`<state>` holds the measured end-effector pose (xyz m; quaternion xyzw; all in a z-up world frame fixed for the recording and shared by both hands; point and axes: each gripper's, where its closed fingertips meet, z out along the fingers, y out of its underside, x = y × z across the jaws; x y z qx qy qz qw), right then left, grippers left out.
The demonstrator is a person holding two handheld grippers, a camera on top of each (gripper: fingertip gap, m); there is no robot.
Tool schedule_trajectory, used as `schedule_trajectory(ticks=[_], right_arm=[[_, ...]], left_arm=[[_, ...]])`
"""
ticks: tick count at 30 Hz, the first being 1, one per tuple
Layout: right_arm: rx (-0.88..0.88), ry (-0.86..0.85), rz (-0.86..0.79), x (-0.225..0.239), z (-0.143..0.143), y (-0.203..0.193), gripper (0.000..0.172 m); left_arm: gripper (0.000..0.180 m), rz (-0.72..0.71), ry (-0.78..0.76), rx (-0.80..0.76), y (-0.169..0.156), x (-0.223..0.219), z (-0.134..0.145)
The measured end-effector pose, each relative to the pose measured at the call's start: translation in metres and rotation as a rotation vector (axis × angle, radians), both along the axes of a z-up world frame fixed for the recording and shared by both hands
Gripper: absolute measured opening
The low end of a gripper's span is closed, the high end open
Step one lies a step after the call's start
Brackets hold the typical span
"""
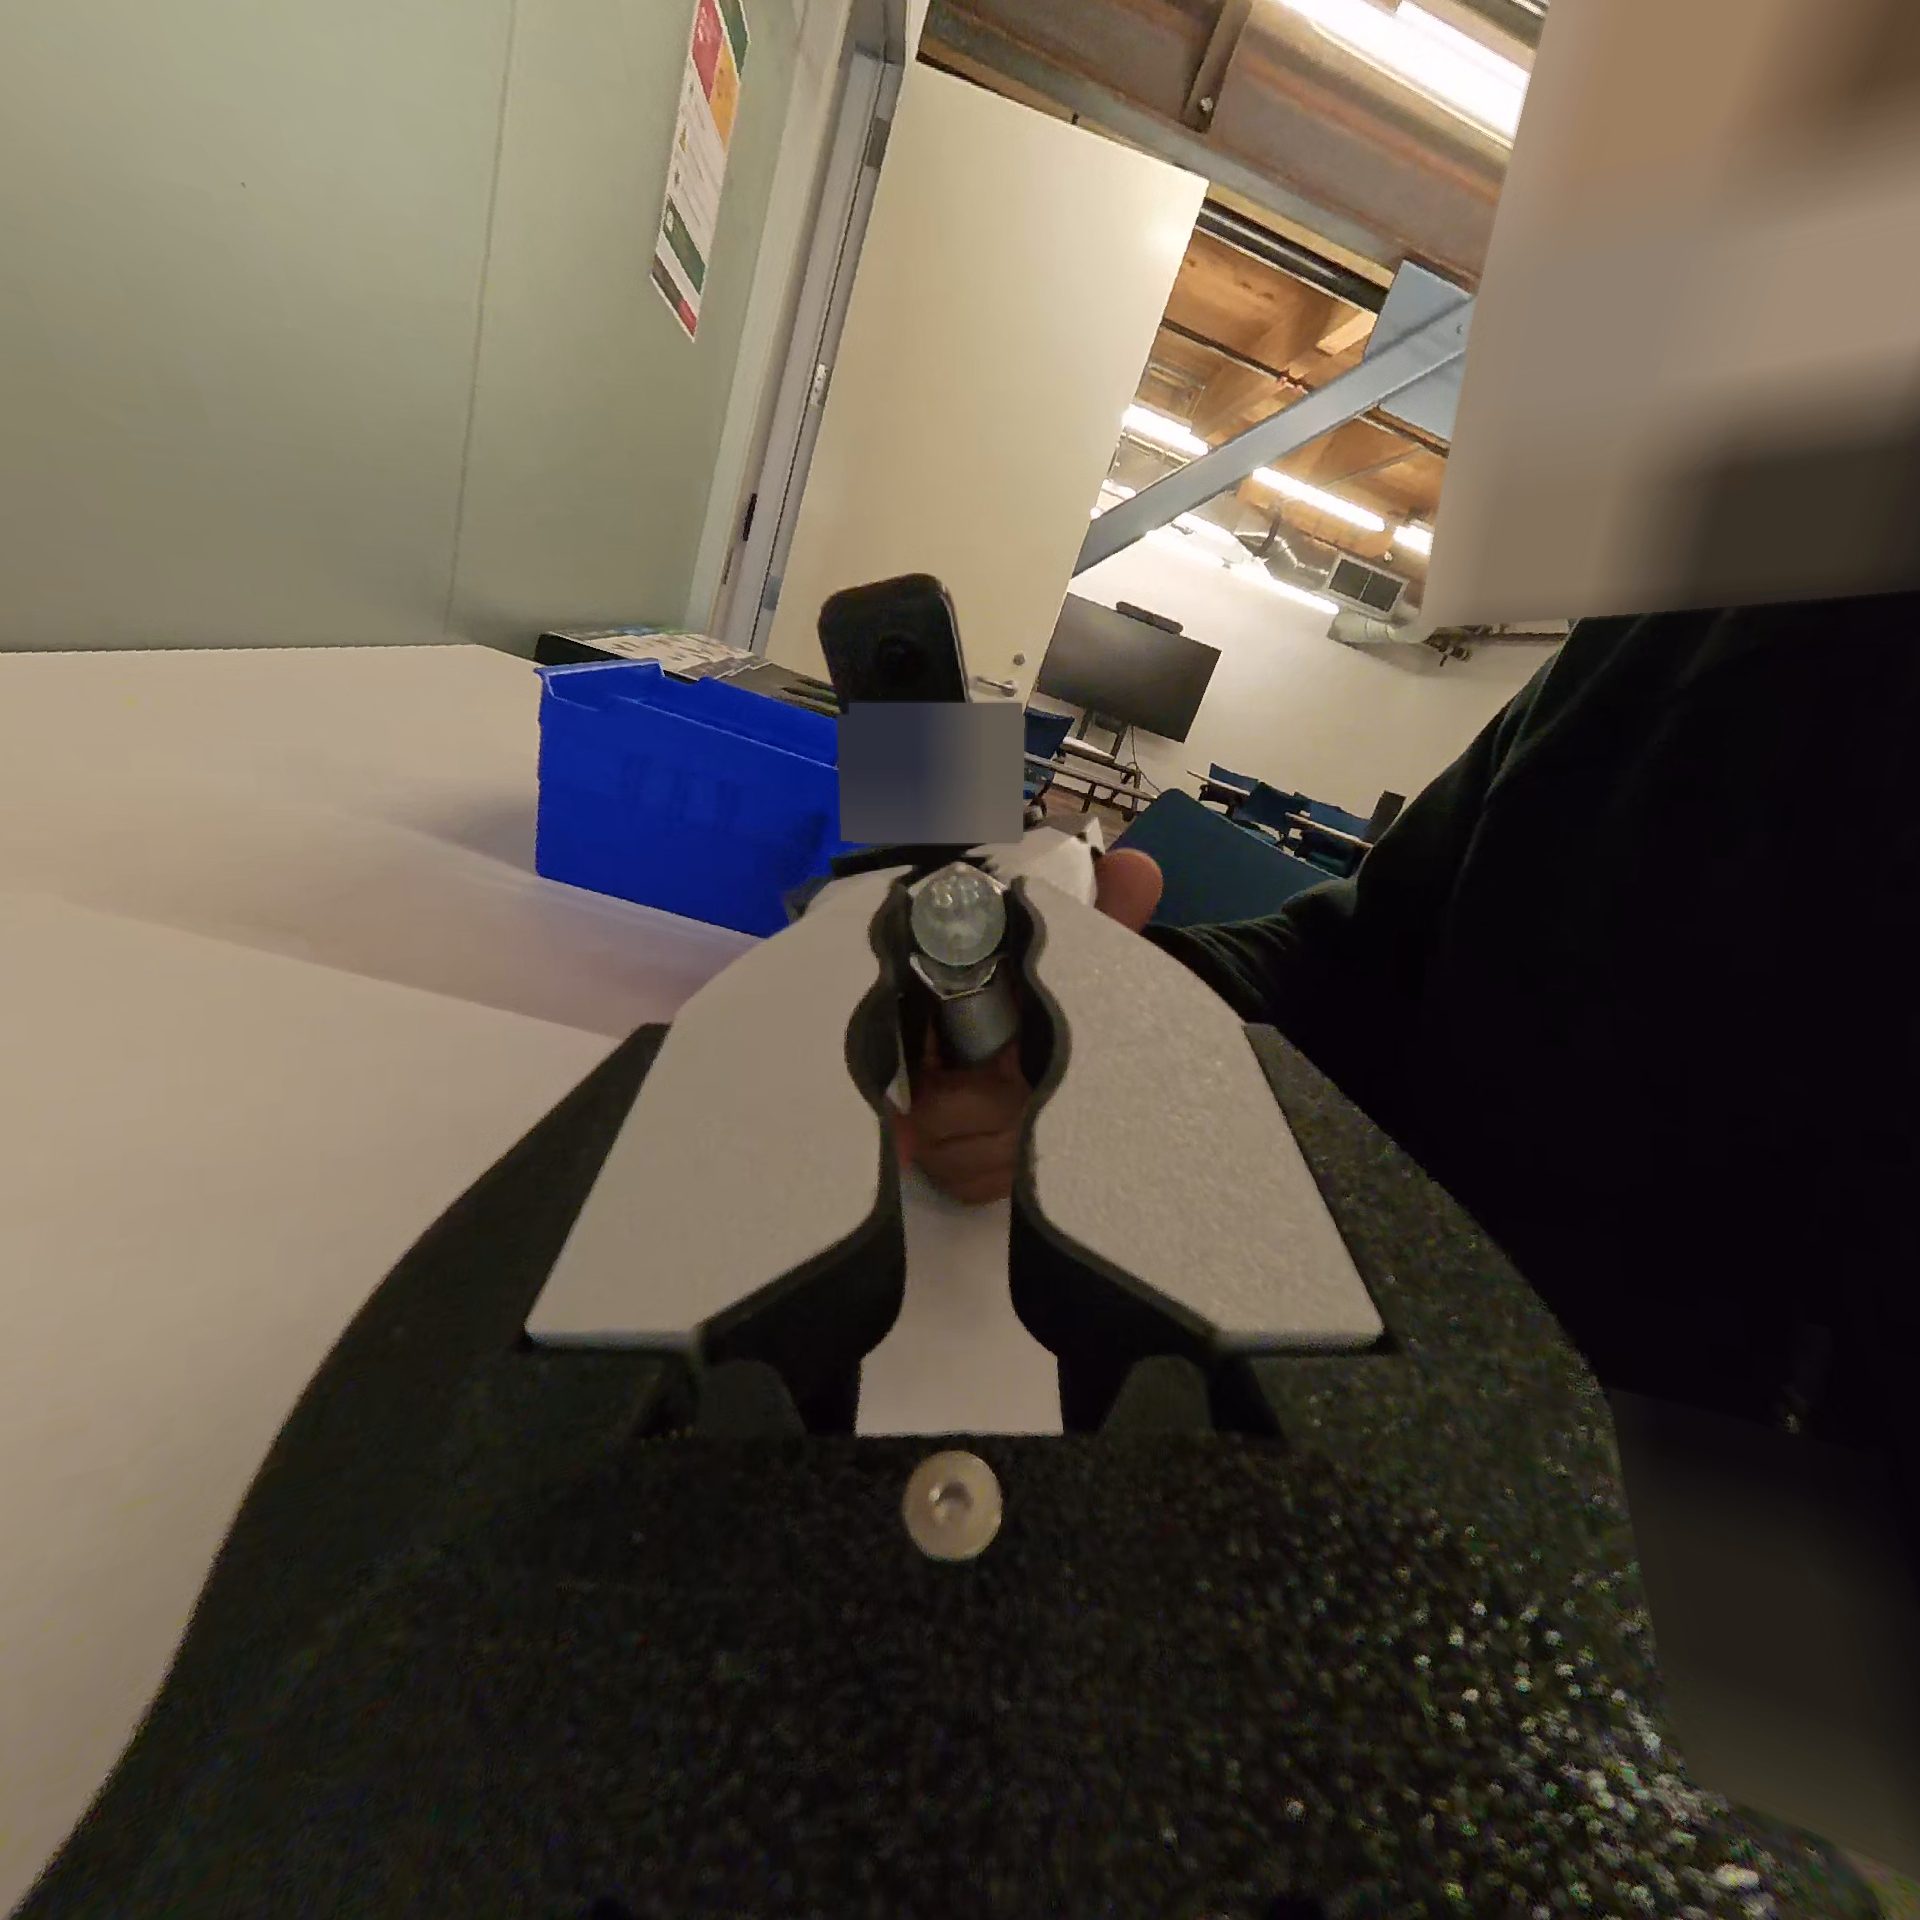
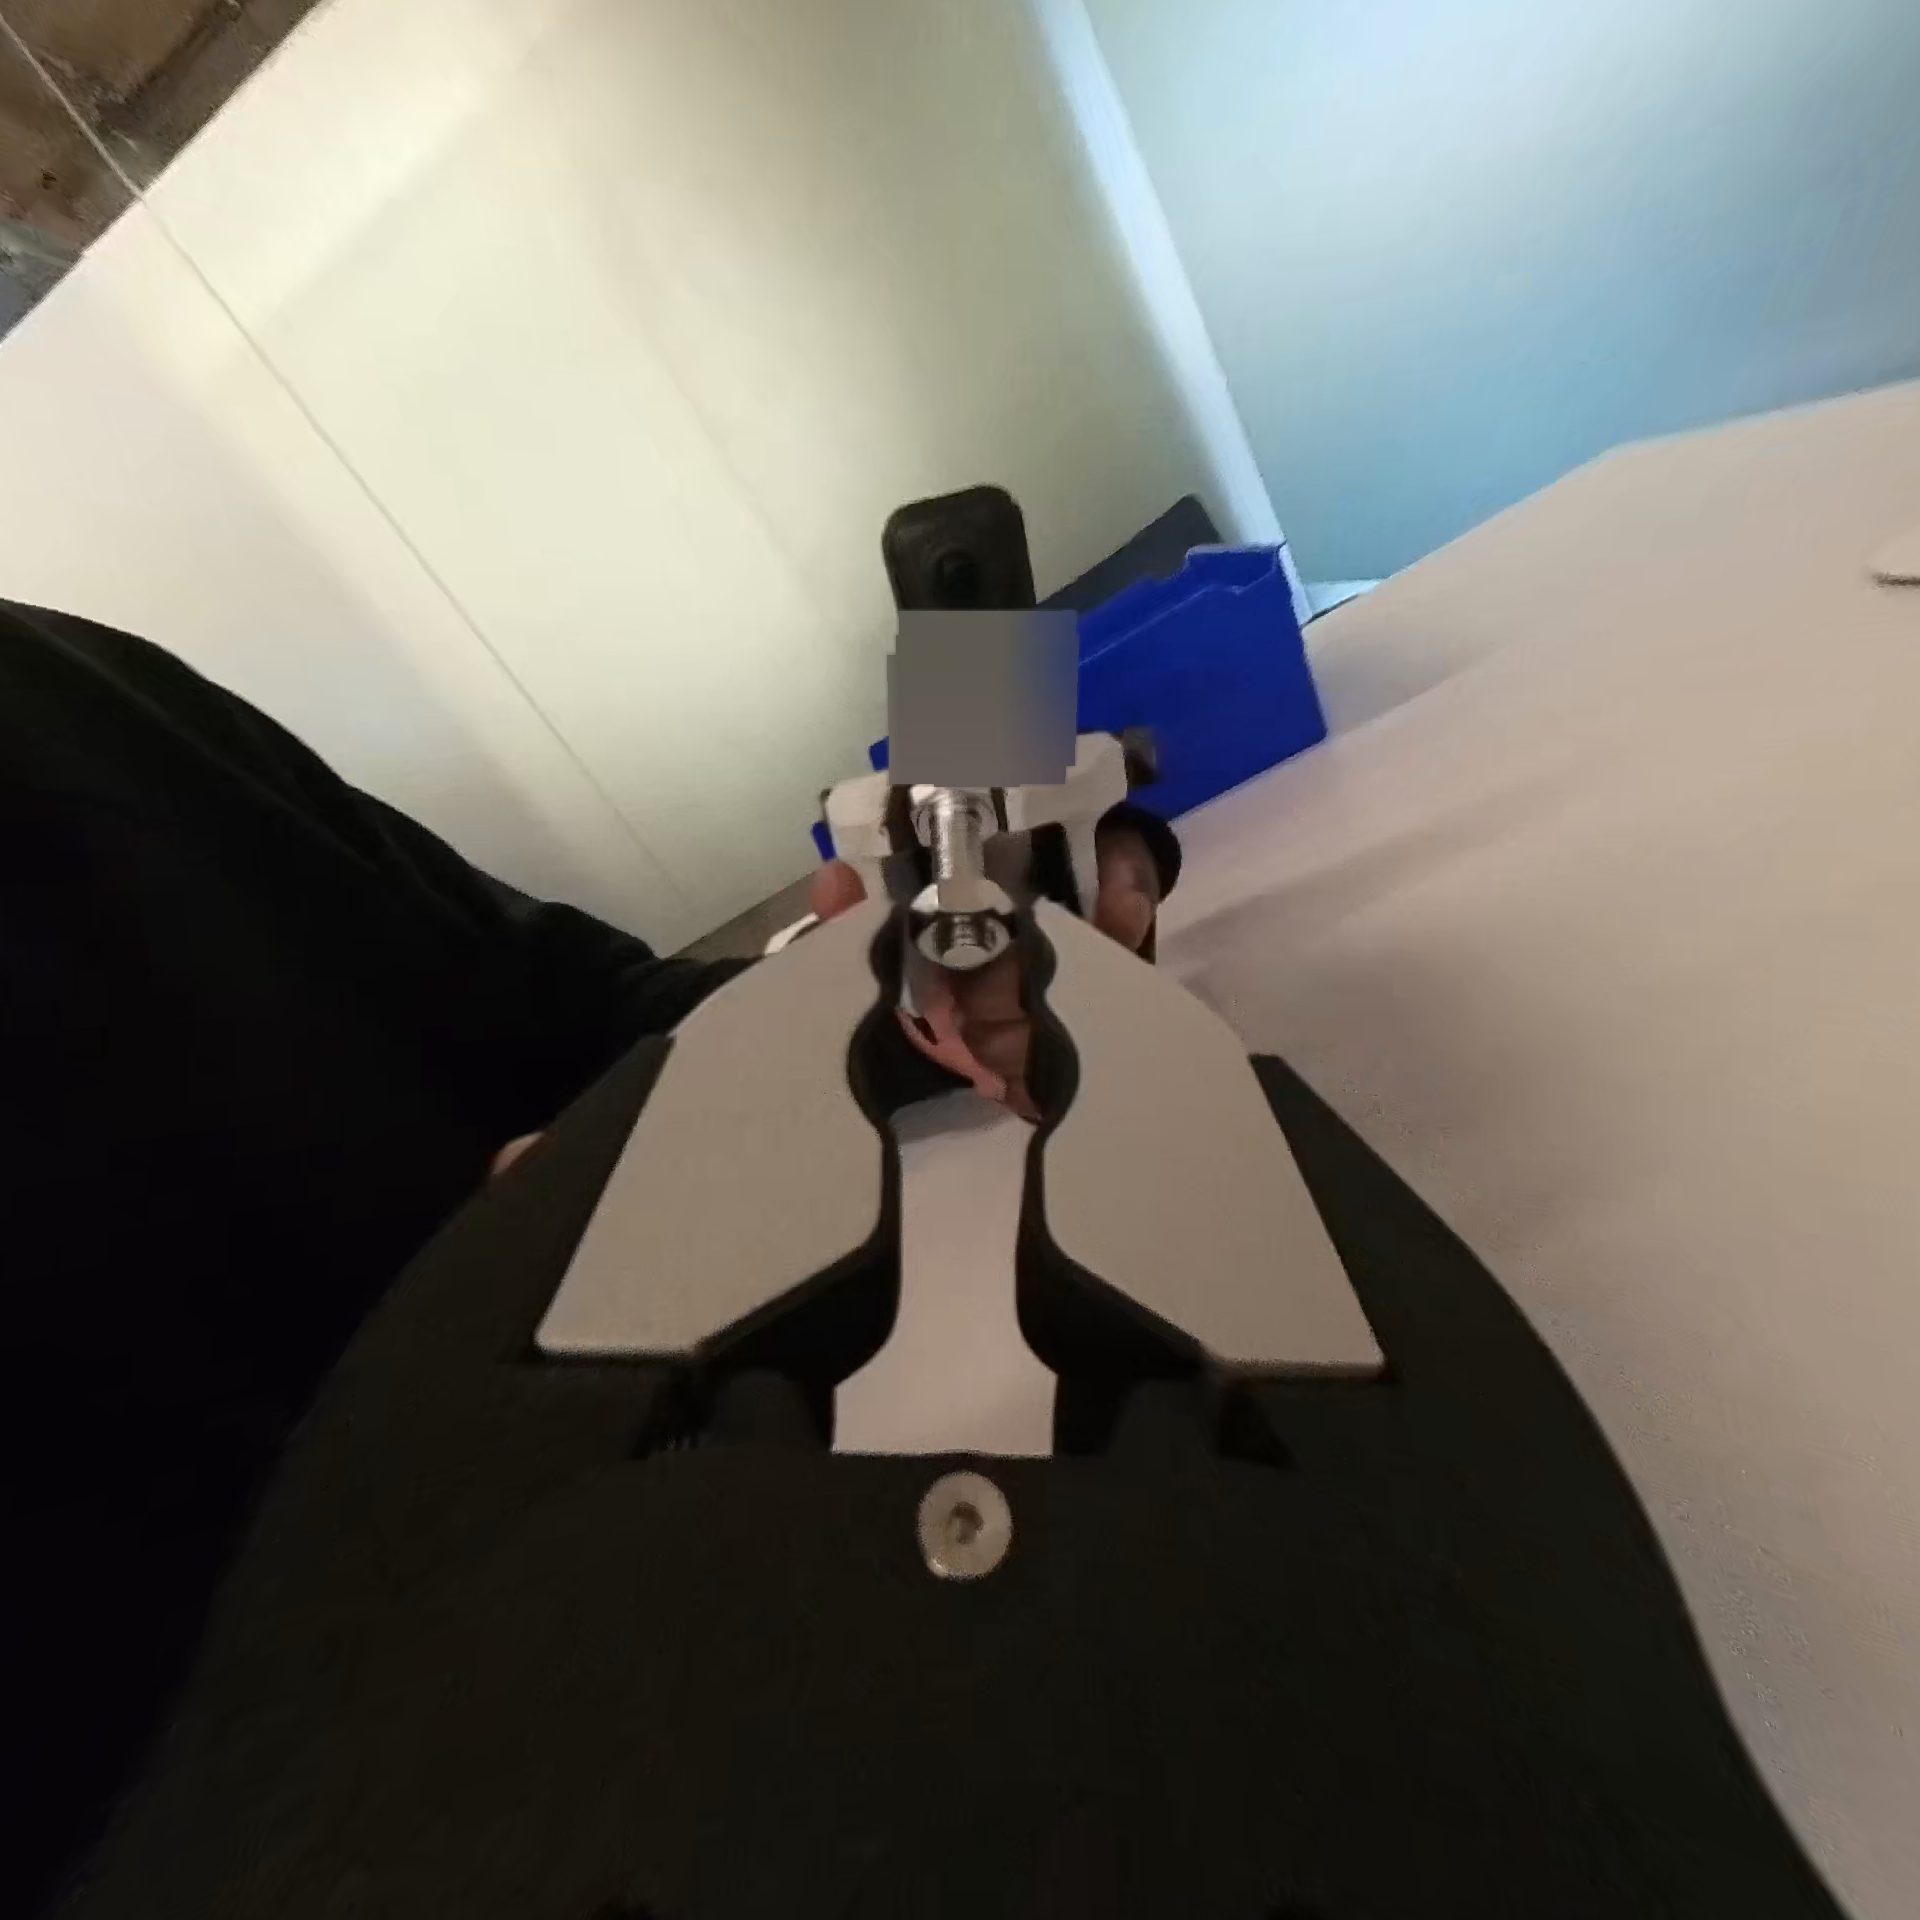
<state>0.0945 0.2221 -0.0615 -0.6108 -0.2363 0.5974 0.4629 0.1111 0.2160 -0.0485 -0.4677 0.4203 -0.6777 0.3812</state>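
Two grippers show, one per hand: the left gripper and the right gripper. Between them there is one bolt, a single silver piece with a rounded head, and one silver nut on its threaded end. One blue bin stands on one white table. One black camera rises above the far gripper in each view. One dark screen stands in the room beyond, along with several blue chairs, too small to count exactly. One poster hangs on the wall. One dark sleeve fills the right edge of the left view.
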Motion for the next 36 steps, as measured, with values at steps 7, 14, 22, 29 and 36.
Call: schedule_trajectory(ticks=[7, 14, 22, 29, 36], right_arm=[[0.816, -0.542, -0.434, 0.007, -0.003, 0.010, 0.019], [0.957, -0.650, -0.491, 0.002, -0.001, 0.005, 0.036], [0.098, -0.039, -0.097, -0.004, 0.004, 0.000, 0.045], [0.445, -0.282, -0.269, 0.000, -0.001, 0.005, 0.018], [1.383, -1.007, -0.646, 0.004, -0.008, 0.009, 0.024]], left_arm=[[0.017, 0.013, 0.047, -0.049, 0.005, 0.003, -0.006], [0.017, 0.019, 0.006, -0.059, 0.008, -0.001, -0.001], [0.017, -0.003, -0.026, -0.030, 0.003, -0.003, 0.003], [0.017, -0.007, 0.013, -0.015, 0.000, 0.001, -0.002], [0.017, 0.008, 0.012, -0.035, 0.003, 0.001, -0.002]])
